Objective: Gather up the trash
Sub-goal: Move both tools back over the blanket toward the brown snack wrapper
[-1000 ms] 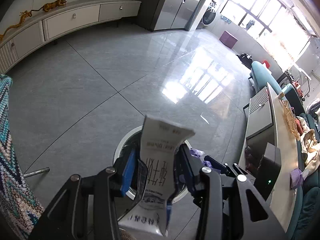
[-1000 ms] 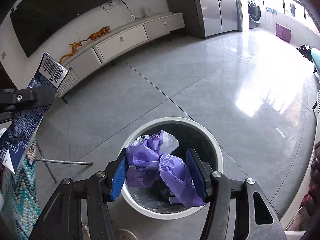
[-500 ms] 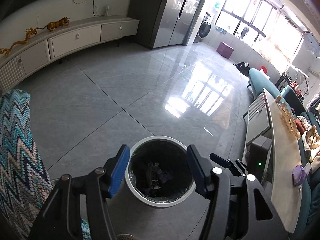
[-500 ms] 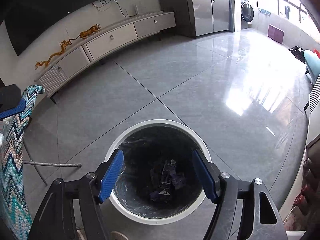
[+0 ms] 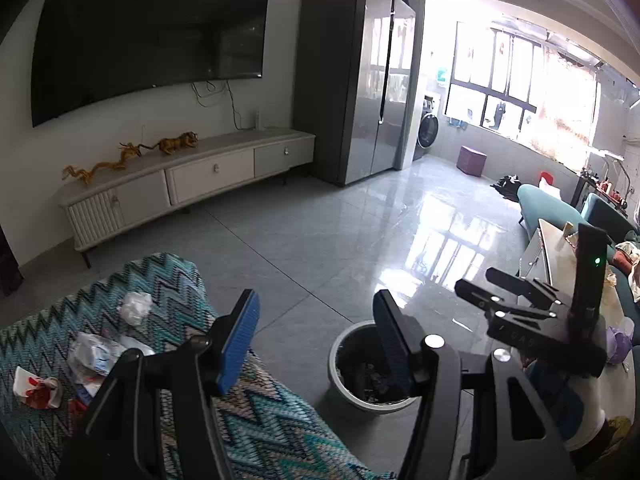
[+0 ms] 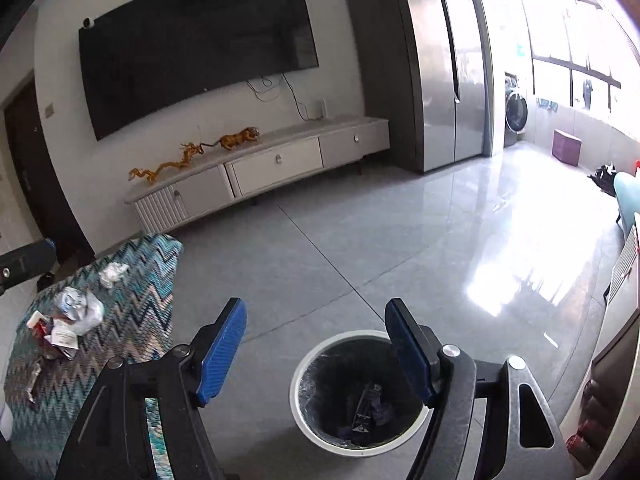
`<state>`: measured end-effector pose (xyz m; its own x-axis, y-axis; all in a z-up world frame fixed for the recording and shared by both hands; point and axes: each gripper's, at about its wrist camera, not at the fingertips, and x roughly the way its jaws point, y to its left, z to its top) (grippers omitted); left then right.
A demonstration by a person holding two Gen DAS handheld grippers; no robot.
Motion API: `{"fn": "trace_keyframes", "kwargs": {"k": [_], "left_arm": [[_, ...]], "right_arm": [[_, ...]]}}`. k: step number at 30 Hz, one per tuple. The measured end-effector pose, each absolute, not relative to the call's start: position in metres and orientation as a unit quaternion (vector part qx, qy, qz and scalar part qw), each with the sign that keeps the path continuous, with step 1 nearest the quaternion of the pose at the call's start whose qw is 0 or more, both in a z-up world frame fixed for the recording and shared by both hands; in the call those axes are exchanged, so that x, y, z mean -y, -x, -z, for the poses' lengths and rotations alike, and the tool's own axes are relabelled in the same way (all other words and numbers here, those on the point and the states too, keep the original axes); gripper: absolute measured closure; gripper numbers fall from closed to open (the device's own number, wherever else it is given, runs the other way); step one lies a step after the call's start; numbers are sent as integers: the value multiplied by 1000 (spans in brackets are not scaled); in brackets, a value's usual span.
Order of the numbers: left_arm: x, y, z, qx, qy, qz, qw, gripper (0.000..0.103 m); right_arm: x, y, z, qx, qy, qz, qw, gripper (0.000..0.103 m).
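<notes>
Nearest to me, my left tongs (image 5: 316, 336) stand wide apart with nothing between the blue pads, and my right tongs (image 6: 316, 346) are spread just as wide and bare. Right past the right tongs sits the trash bin (image 6: 304, 364), round with a pale rim and a dark liner; the right wrist view looks straight down into it and shows a dark wrapper and some purple scraps lying at the bottom. The left wrist view catches the bin (image 5: 340, 384) only from the side, half behind one finger, so its contents are murky there. Left of the bin is the table (image 6: 132, 320) under a teal zigzag cloth, and the remaining trash lies on it: a crumpled white tissue (image 5: 135, 307) at the bin-far edge, a clear crinkled plastic bag (image 5: 94, 354) nearer, and a red-and-white wrapper (image 5: 36, 386) beside that. Only the left view shows the right rig's black body (image 5: 536, 320) over the bin's right side. Far beyond the bin, a low TV cabinet (image 6: 276, 164) runs along the wall.
</notes>
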<state>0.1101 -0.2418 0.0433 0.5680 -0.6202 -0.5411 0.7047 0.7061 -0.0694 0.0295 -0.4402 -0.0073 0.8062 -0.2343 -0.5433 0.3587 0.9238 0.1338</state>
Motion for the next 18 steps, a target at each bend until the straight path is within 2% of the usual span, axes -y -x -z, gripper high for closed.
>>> {"fn": "trace_keyframes", "kwargs": {"k": [9, 13, 18], "left_arm": [[90, -105, -100, -210, -78, 286, 932, 45], [28, -106, -114, -191, -67, 238, 950, 35], [-31, -97, -121, -179, -50, 197, 963, 32]], "right_arm": [[368, -12, -84, -199, -78, 109, 971, 33], [340, -6, -110, -181, -61, 90, 977, 33], [309, -1, -134, -165, -46, 63, 983, 33]]}}
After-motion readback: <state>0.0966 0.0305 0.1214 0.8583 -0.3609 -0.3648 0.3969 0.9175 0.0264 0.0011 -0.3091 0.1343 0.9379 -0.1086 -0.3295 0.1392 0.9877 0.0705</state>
